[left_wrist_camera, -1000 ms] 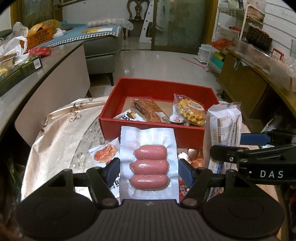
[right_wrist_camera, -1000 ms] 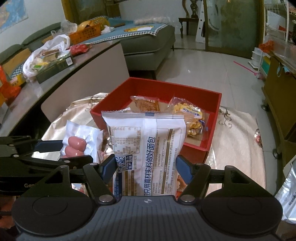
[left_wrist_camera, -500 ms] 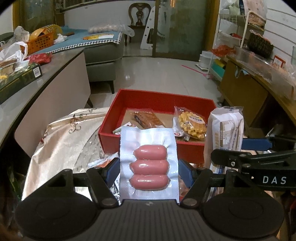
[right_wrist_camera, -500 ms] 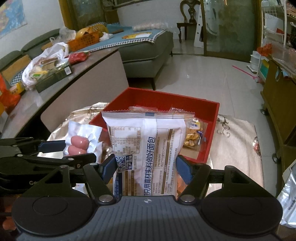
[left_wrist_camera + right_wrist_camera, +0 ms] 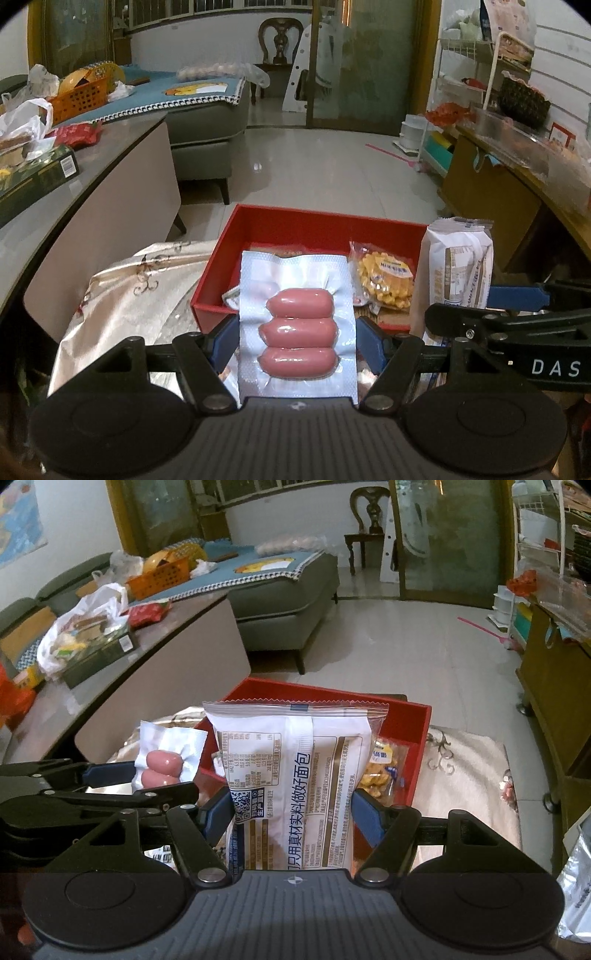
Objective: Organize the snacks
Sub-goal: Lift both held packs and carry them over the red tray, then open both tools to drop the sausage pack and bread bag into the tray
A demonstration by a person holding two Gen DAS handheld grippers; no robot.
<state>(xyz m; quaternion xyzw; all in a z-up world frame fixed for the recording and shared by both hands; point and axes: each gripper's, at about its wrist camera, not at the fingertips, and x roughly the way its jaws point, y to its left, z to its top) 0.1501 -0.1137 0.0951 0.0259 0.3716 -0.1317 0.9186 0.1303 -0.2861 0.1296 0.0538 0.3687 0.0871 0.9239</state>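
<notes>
Your left claw (image 5: pixel 297 341) is gripping the sausage pack (image 5: pixel 298 325), right claw (image 5: pixel 293 814) the bread bag (image 5: pixel 295 775). Carry both over the red box (image 5: pixel 317 221) at centre frame before letting go.

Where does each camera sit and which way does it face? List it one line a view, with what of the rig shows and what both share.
Left wrist view: on the left gripper, angled down at the red box; its own fingers clamp the sausage pack; the right gripper enters at the right.
Right wrist view: on the right gripper, angled down likewise; its fingers clamp the white bread bag; the left gripper enters at the left.
Shared: the box, both packs, the yellow snack bag, the grey sofa.
</notes>
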